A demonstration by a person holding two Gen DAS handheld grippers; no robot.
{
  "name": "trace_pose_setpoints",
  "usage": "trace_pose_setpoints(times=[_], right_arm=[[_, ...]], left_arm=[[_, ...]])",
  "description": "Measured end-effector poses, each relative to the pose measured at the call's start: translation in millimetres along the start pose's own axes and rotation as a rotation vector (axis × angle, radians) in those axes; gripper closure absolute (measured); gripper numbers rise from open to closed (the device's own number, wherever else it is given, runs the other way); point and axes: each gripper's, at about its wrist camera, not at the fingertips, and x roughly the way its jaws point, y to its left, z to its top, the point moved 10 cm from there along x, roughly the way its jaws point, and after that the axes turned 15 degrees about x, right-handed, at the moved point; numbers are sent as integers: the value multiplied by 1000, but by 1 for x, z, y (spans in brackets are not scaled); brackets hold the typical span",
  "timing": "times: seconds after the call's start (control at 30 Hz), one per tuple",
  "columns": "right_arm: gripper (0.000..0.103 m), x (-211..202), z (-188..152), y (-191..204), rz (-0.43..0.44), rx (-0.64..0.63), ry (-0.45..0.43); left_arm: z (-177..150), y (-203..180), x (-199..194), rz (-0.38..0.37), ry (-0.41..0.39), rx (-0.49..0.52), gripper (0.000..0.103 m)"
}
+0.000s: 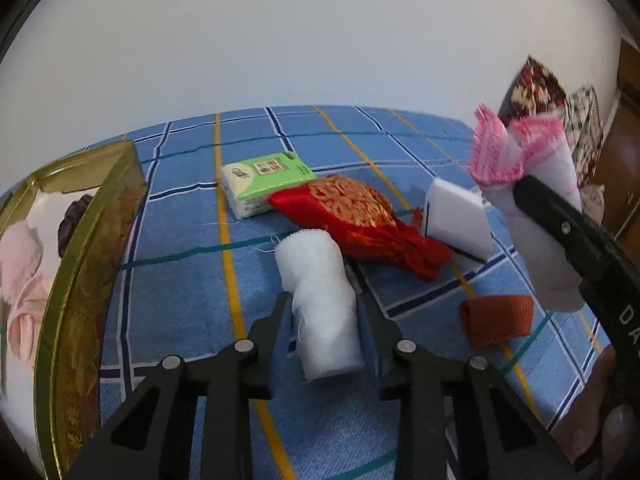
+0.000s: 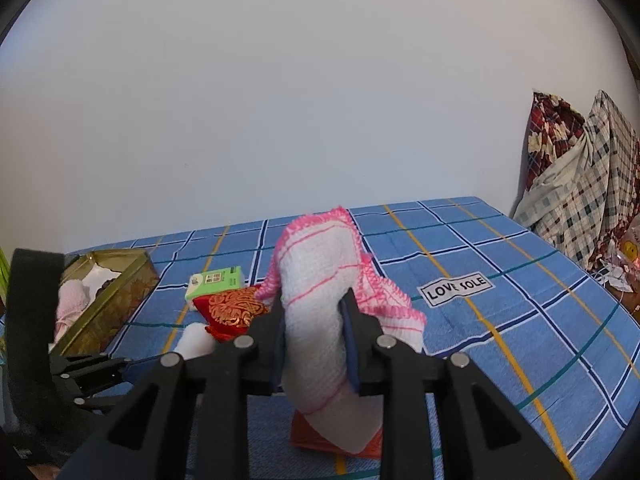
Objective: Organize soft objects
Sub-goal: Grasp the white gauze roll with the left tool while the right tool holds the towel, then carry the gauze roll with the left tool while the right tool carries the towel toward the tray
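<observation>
Blue checked bedding (image 1: 192, 280) carries the clutter: the left gripper (image 1: 324, 312) straddles a white gauze roll (image 1: 320, 300), jaws apart, so squeeze mid-roll, while the right gripper (image 2: 312, 328), clamped on a pink-edged cloth (image 2: 320, 280), should carry it toward the gold tin (image 1: 80, 280).

The brocade pouch (image 1: 360, 220) lies mid-bed (image 1: 180, 304). Behind it to the left sits the tissue pack (image 1: 266, 182), far left the tin box (image 1: 80, 280), just right the sponge (image 1: 458, 220), and in front the gauze roll (image 1: 324, 304).
</observation>
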Motion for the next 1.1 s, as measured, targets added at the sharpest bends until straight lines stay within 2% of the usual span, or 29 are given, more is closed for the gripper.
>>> trace_pose_setpoints(times=[0.33,0.6,0.8,0.97,1.1], right_arm=[[78,-11,3,6,14,-11,-52],[78,-17,4,13,17,-43,-85],[78,-21,4,18,22,-65,-104],[78,-22,3,20,25,-67,-106],[78,-24,4,21,30,-70,-113]], left_arm=[[3,21,-26,49,-123,-72,69],[4,31,-44,132,-202,-78,69],[11,27,-64,237,-280,-24,69],[13,22,-73,283,-315,31,69],[13,24,-77,303,-332,36,69]])
